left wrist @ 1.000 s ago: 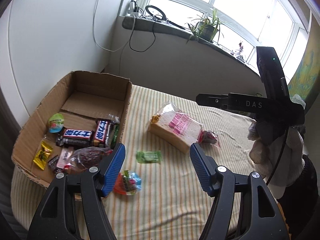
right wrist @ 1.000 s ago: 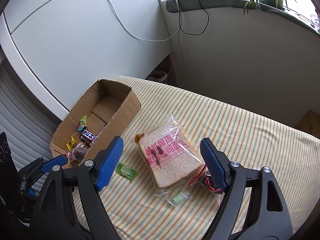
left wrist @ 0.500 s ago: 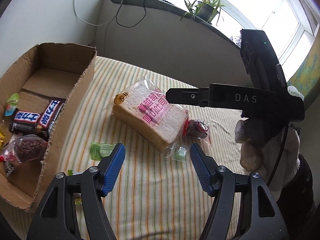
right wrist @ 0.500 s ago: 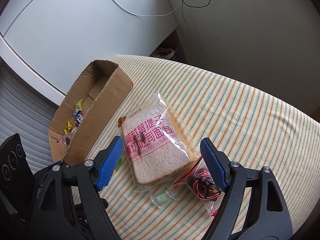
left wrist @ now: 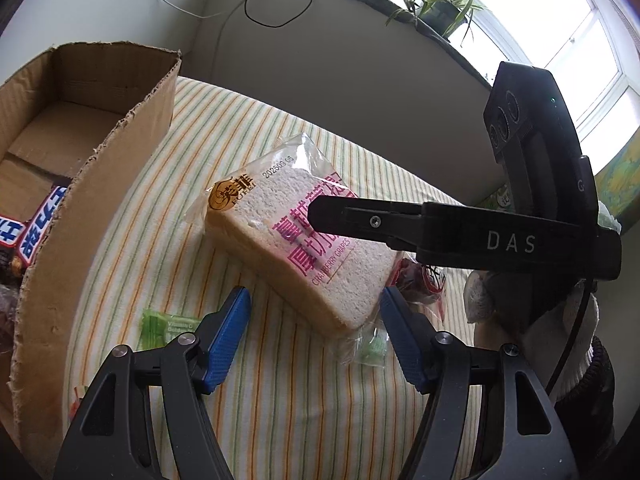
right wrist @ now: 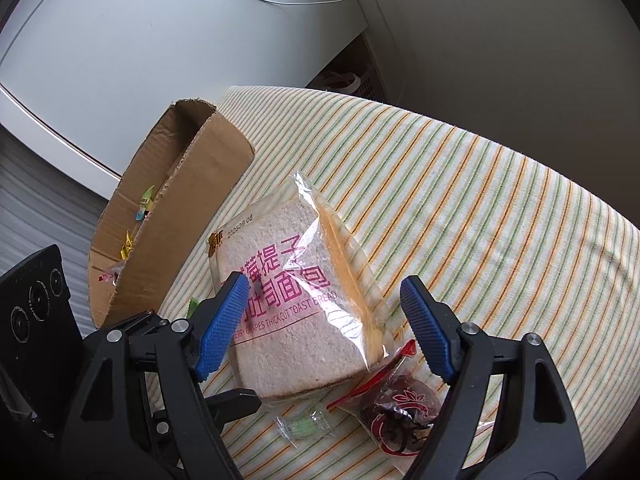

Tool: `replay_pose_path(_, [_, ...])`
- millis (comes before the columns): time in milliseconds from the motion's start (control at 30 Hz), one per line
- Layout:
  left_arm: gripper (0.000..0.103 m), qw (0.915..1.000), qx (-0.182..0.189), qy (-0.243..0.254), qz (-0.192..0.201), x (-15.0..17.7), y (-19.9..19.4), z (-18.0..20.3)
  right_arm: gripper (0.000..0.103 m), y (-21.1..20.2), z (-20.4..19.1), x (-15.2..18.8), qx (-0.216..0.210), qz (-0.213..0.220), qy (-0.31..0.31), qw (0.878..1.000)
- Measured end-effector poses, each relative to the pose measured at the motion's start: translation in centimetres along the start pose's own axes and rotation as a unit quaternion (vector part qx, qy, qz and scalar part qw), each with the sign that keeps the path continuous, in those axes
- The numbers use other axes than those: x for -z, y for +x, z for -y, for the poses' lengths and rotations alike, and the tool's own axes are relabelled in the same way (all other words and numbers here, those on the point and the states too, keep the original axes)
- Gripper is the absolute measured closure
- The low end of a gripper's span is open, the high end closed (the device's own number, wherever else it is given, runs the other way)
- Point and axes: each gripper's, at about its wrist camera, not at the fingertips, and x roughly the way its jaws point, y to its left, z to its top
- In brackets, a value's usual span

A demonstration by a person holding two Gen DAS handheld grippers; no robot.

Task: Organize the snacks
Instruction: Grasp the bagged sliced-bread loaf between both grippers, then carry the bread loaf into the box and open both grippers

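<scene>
The bag of toast bread lies flat on the striped tabletop, and my right gripper hangs over its near end with jaws spread wide, gripping nothing. My left gripper is also spread apart and empty, just short of the bread's near corner, between a green candy and a red-wrapped snack. The cardboard box to the left holds chocolate bars and small sweets.
</scene>
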Motion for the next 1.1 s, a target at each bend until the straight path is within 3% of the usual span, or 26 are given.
replay_pose_path(267, [0.048, 0.9999, 0.000, 0.012, 0.004, -0.3, 0.4, 0.6, 0.030, 0.2, 0.2, 0.4, -0.030, -0.002, 0.007, 1.000])
replay_pose_path(533, [0.050, 0.9997, -0.005, 0.020, 0.015, -0.5, -0.2, 1.0, 0.041, -0.8, -0.4, 1.1, -0.028, 0.003, 0.006, 1.000])
replay_pose_path(1100, [0.050, 0.9973, 0.005, 0.047, 0.057, 0.4, -5.5, 1.7, 0.042, -5.9, -4.1, 2.1, -0.012, 0.041, -0.014, 0.999])
